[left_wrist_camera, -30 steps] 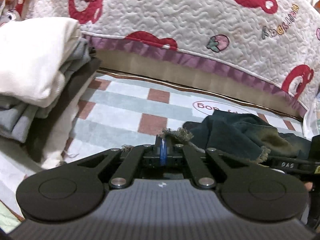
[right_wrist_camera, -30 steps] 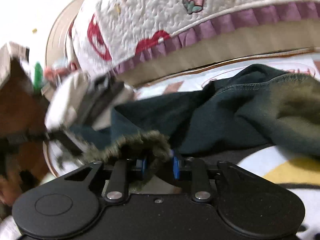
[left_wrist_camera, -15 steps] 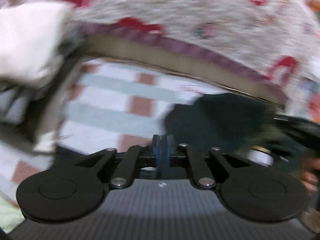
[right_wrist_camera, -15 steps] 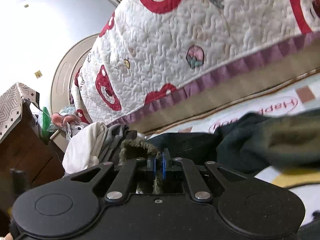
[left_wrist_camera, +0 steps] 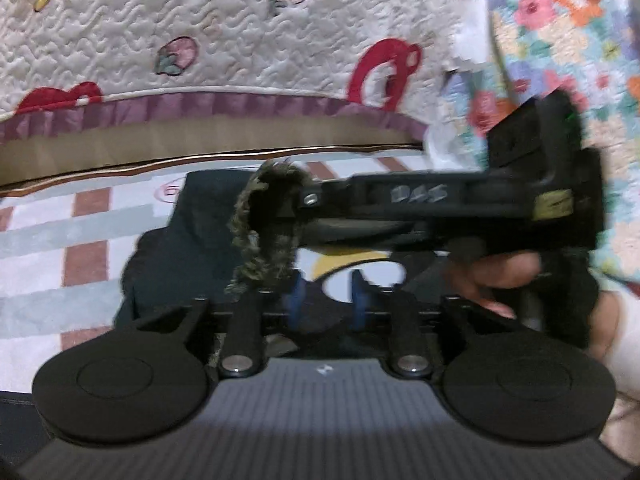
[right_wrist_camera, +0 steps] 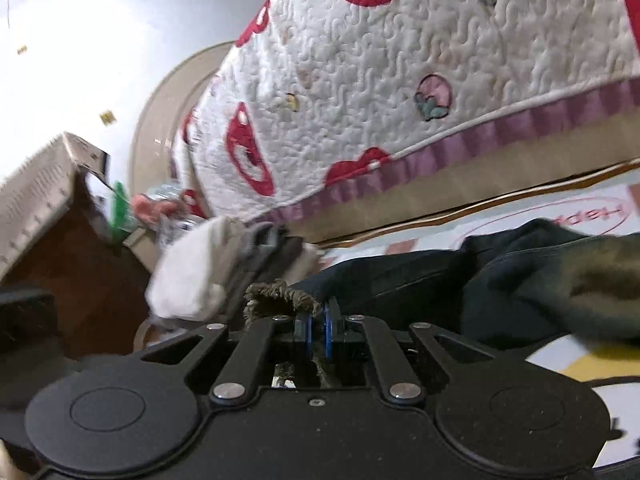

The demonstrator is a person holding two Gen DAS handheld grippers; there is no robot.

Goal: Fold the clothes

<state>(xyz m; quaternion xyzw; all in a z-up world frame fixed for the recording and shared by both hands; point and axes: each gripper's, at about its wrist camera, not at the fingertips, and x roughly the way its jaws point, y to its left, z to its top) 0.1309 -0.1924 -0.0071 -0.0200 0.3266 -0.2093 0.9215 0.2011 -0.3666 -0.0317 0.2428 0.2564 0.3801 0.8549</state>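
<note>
Gripping one dark garment (right_wrist_camera: 500, 280), right tool (right_wrist_camera: 316, 320)

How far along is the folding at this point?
Done: a folded stack sits by the bed. In hand: the right gripper pinches the dark garment's frayed hem; the left gripper has just been opening, nothing between its jaws. Left: that garment lies bunched, not yet folded.
</note>
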